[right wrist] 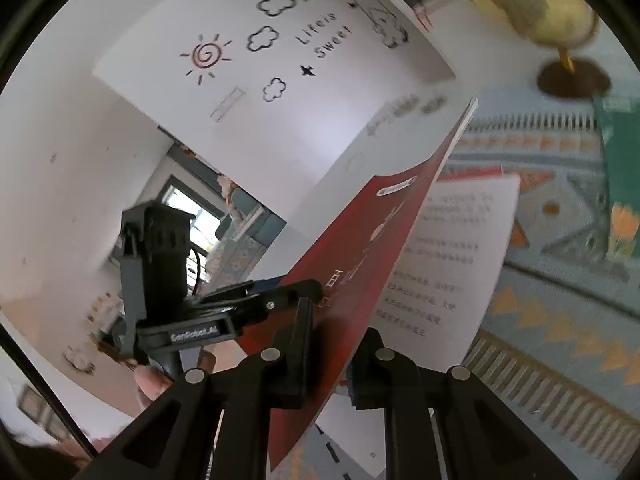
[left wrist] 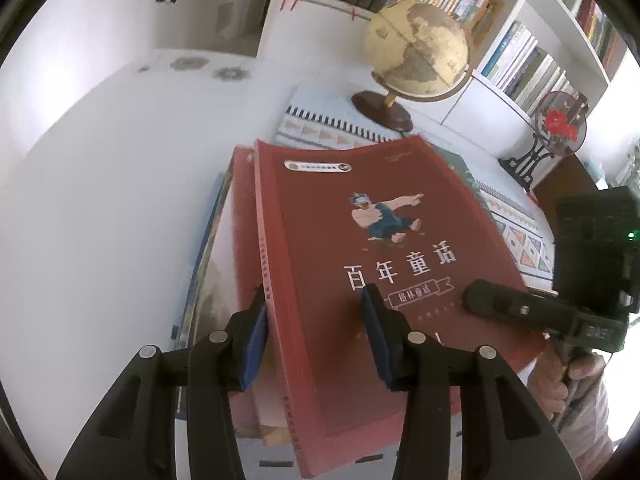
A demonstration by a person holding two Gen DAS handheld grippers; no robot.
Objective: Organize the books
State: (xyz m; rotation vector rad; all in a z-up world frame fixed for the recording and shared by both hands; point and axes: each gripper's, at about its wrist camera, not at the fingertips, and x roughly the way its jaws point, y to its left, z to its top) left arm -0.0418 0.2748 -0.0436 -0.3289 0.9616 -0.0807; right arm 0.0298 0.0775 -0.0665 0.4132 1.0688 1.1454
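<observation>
The red book (left wrist: 360,264), a paperback with white Chinese title characters and a cartoon figure pointing on its cover, is held up off the patterned rug (left wrist: 520,240) between the two grippers. In the left wrist view its cover faces the camera, the spine edge running down the left side. Under and behind it, other books (left wrist: 212,248) show at its left edge, their blue and pale covers blurred.

The right gripper (right wrist: 328,364) is clamped on the book's cover near one corner: in its own view the dark pads press on both sides of the red cover, which stands edge-on and tilted, with a white printed page (right wrist: 452,264) hanging open behind it. From the left view the same gripper (left wrist: 480,300) reaches in from the right onto the lower part of the cover, a hand (left wrist: 576,376) wrapped around its handle.

The left gripper (left wrist: 316,340) straddles the spine side, one blue pad outside the spine and the other over the cover; its jaws stand apart and do not visibly press on the book.

Beyond the book, a globe (left wrist: 416,52) on a dark wooden stand sits on the rug, with a white bookshelf (left wrist: 532,32) full of books behind it and a round ornament with red flowers (left wrist: 560,124) to the right.
</observation>
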